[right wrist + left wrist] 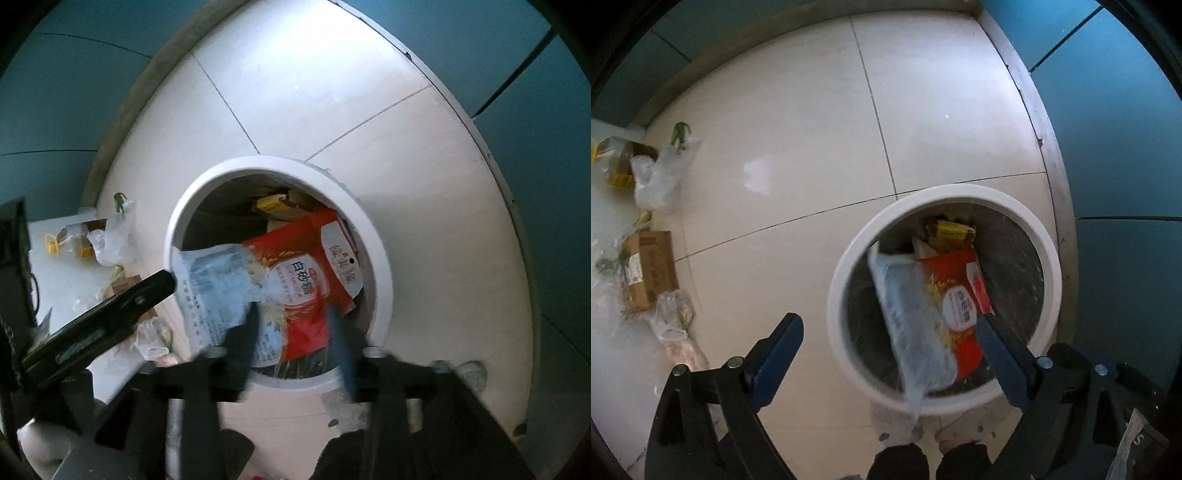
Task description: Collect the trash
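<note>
A round white trash bin (846, 273) stands on the tiled floor, also in the right wrist view (376, 258). In it lie a red sugar bag (960, 299) (306, 273), a clear printed plastic bag (908, 317) (218, 288) and a yellow-labelled item (951, 229). My left gripper (890, 332) is open above the bin's near rim, empty. My right gripper (293, 317) is open over the bin, its blurred fingers either side of the bags without gripping them. The left gripper's finger (147, 291) shows at the left of the right wrist view.
More trash lies on the floor at the left: a cardboard box (650, 269), clear plastic bags (657, 177), a bottle with yellow cap (66, 240) and green scraps (681, 133). Teal walls (1108, 129) enclose the corner. The person's feet (960, 428) are beside the bin.
</note>
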Available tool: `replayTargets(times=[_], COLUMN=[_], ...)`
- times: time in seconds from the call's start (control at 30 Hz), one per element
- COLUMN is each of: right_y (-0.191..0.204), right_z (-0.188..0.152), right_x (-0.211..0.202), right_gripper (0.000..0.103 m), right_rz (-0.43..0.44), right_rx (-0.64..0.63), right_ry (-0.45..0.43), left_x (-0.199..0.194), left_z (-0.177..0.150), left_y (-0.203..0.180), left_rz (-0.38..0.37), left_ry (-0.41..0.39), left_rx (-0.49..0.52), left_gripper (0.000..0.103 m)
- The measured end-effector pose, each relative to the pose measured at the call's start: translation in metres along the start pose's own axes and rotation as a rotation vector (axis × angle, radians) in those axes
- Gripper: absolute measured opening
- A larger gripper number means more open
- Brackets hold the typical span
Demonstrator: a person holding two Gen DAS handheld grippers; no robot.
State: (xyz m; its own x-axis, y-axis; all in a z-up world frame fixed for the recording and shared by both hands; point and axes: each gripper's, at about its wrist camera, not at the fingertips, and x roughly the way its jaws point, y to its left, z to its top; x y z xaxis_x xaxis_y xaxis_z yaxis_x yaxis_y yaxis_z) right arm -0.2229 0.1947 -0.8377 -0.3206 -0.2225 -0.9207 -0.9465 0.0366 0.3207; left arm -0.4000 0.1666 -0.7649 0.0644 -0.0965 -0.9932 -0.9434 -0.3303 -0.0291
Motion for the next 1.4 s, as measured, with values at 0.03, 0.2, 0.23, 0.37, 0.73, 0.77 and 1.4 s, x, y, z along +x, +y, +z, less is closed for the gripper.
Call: replayTargets(times=[0.03, 0.2, 0.23, 0.37, 0.73, 0.77, 1.4], right_y=[0.003, 0.018, 0.022, 0.040, 0.091, 0.097, 0.152], right_z=[-0.003, -0.027, -0.036, -0.066, -0.158, -0.167, -0.309], right_x=[-0.004, -0.047, -0.065, -0.128, -0.343, -0.363, -0.644], right_gripper=[0.057, 0.085, 0.089, 0.103, 0.103, 0.103, 0.103], right_rz=[-0.017, -0.117, -0.138, -0.202, -0.250, -0.245, -0.104], right_rx=[-0.009, -0.091, -0.118, -0.191, -0.297, -0.303, -0.416], right_ry=[-0.005, -0.049, -0.063, -0.121, -0.282, -0.293, -0.445], left_x=[-0.009, -0.064, -0.081, -0.145, -0.341, -0.357, -0.580], left_z=[-0.005, -0.035, -0.044, -0.077, -0.157, -0.164, -0.274], left_y=[0.001, 0.000, 0.000, -0.003, -0.014, -0.015, -0.020], left_rz=[0.017, 0.076, 0.083, 0.089, 0.041, 0.039, -0.085], left_ry=[-0.013, -0.094, -0.109, -0.155, -0.300, -0.315, -0.531], left_rx=[0.001, 0.020, 0.021, 0.023, -0.013, -0.014, -0.016], left_gripper=[0.096, 0.096, 0.096, 0.096, 0.096, 0.096, 0.096])
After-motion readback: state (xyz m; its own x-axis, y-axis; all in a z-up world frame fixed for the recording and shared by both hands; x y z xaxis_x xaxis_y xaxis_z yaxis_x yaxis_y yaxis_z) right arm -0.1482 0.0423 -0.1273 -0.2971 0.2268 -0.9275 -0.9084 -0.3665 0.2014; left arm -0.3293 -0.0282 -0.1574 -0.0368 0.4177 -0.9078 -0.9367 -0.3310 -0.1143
